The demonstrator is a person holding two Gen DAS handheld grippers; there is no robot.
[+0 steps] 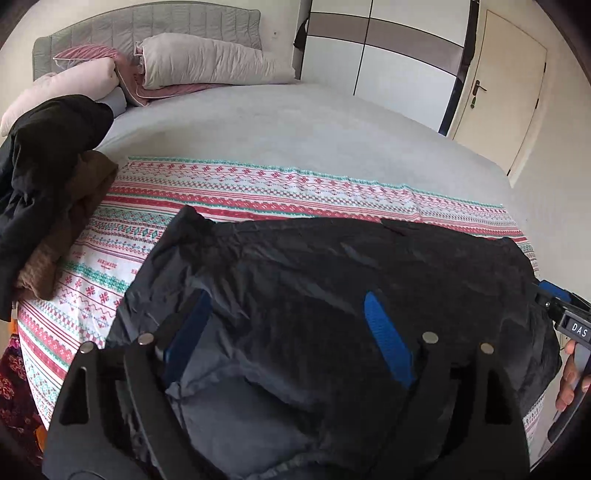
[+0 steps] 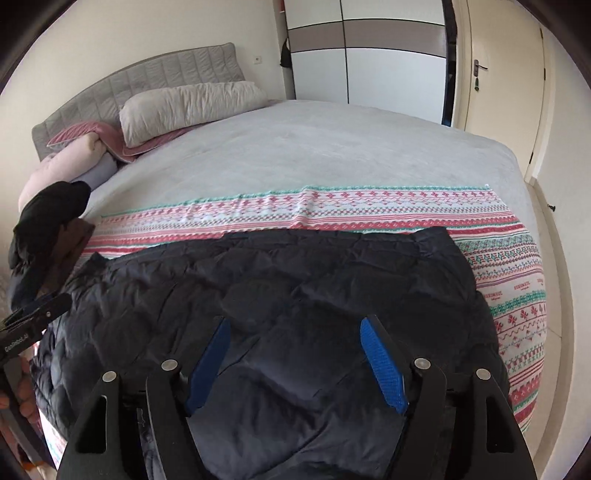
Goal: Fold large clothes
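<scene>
A dark navy quilted jacket [image 1: 314, 258] lies spread flat on a striped patterned cloth [image 1: 258, 184] at the near end of the bed. My left gripper [image 1: 286, 299] hovers over the jacket's left part, blue pads wide apart, nothing pinched between them. Over the jacket [image 2: 277, 273], on its right part, my right gripper [image 2: 294, 323] is likewise open and holds nothing. The right gripper's body shows at the right edge of the left wrist view with a hand [image 1: 570, 376] on its handle. The left gripper's body [image 2: 33, 314] shows at the left edge of the right wrist view.
A heap of black and brown clothes [image 1: 48, 177] sits at the bed's left side. Pillows [image 1: 207, 59] and a rolled blanket lie by the grey headboard [image 1: 147, 22]. Bare grey sheet [image 1: 295, 125] stretches beyond the patterned cloth. A wardrobe and a door [image 1: 506, 81] stand behind.
</scene>
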